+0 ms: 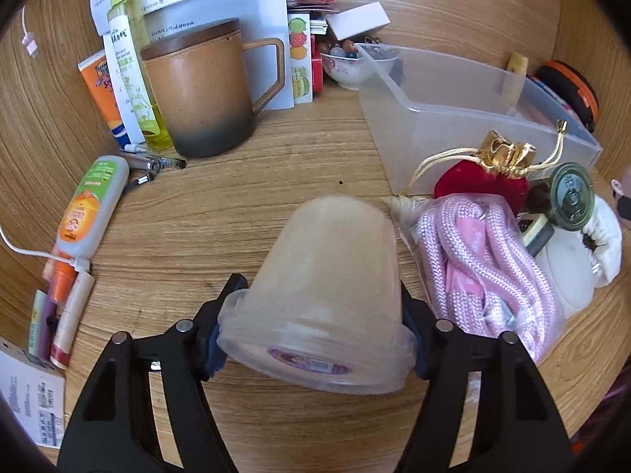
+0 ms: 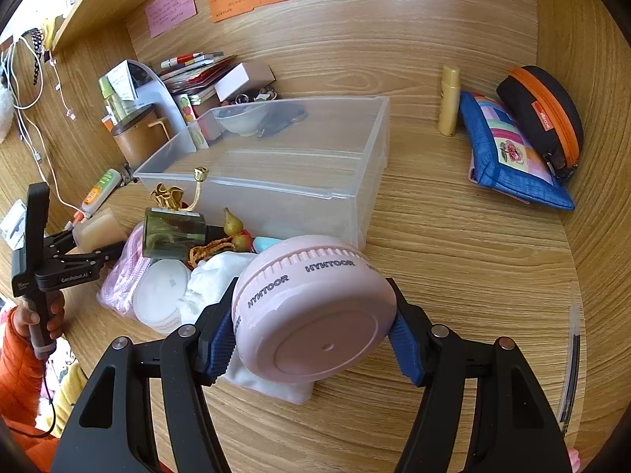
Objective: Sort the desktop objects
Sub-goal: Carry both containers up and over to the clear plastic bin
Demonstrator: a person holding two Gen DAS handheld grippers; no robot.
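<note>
Left wrist view: the left gripper clamps a translucent plastic cup sideways just beside the clear bin, while the right gripper grips a pink round case near the bin's front wall, both apparently staged for sorting.

Bin mid-desk; mug to its left, pouch & case well right, bowl behind it. Rope bag and bottle lie just in front of bin.
</note>
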